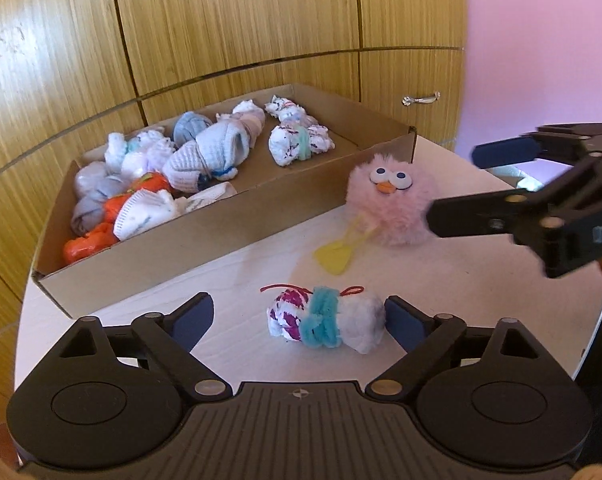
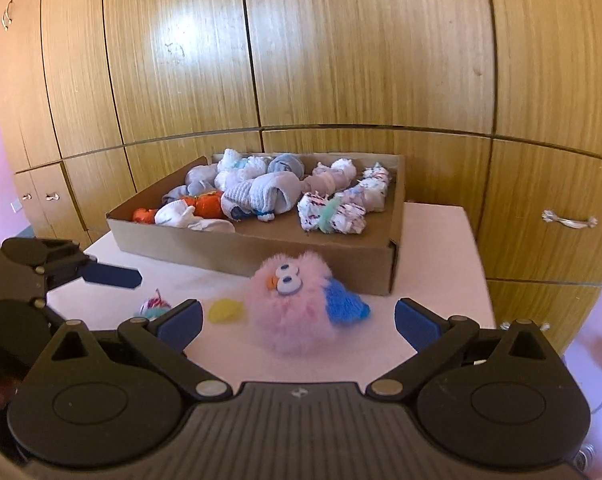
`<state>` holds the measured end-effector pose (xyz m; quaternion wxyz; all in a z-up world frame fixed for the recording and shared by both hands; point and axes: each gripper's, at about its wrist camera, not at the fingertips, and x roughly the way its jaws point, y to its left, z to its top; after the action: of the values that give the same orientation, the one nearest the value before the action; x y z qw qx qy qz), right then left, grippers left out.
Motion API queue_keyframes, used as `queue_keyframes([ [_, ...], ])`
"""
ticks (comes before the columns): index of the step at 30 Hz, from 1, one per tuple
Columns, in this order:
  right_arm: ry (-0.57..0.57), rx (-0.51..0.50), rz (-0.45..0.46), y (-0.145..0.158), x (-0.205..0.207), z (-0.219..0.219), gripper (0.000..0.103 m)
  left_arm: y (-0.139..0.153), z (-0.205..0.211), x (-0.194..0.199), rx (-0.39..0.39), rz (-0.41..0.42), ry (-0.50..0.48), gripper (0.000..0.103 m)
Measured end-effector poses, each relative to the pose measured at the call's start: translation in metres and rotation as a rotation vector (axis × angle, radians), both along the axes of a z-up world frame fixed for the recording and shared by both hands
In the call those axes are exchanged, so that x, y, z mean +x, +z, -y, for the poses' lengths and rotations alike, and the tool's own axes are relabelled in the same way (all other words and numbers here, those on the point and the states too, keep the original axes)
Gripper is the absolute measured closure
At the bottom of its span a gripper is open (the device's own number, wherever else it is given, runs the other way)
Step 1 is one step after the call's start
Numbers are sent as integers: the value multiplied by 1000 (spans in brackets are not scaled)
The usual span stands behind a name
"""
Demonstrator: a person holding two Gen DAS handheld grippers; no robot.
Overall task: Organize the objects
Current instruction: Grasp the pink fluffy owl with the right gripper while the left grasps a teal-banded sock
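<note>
left hand-held gripper (image 1: 299,320) held low over the white bench (image 1: 237,276), jaws spread wide apart, nothing clamped. lying crosswise between its blue pads (image 1: 193,318): a rolled sock bundle (image 1: 325,322), white with purple marks, tied round the middle with a teal pipe cleaner and a thin red wire; right pad just beside or touching the bundle's end, left pad well apart from it. ahead and to the right of that gripper, a fluffy pink bird toy (image 1: 389,204) with googly eyes and an orange beak, sitting upright on the bench, a yellow foot (image 1: 335,256) sticking out toward the bundle. further ahead and left, a shallow cardboard box (image 1: 181,240) packed with more rolled sock bundles in white, grey, pale blue and orange. right hand-held gripper (image 2: 299,322) also spread wide, gripping nothing, pads flanking the pink toy without touching it; a blue knitted wing (image 2: 347,300) on the toy's right side facing this gripper. seen from the left wrist, the right hand-held gripper's near finger (image 1: 473,216) right at the toy's fur. wooden cupboard doors (image 2: 341,60) behind the box.
</note>
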<state>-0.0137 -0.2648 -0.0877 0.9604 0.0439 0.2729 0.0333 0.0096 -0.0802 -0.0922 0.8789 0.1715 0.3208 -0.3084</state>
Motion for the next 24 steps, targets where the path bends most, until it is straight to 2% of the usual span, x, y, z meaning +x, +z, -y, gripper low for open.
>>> queue_keyframes([
  [6, 7, -10, -28, -14, 28, -1, 2, -4, -4, 8, -37, -38, -2, 12],
  [7, 6, -7, -40, -16, 32, 0, 7, -4, -4, 9, -44, -43, -4, 14],
  [10, 15, -2, -46, -15, 37, 0, 12, -4, -5, 11, -58, -57, -7, 18],
  [11, 21, -12, -66, -16, 40, -2, 22, -4, -6, 11, -63, -62, -9, 20],
  [16, 15, -45, -70, -18, 34, -8, 48, -4, -6, 6, -83, -55, -2, 30],
  [19, 10, -50, -55, -17, 28, -8, 53, -3, -7, 5, -94, -52, 5, 42],
  [24, 7, -55, -46, -16, 23, -12, 56, -3, -9, 4, -93, -50, 17, 43],
])
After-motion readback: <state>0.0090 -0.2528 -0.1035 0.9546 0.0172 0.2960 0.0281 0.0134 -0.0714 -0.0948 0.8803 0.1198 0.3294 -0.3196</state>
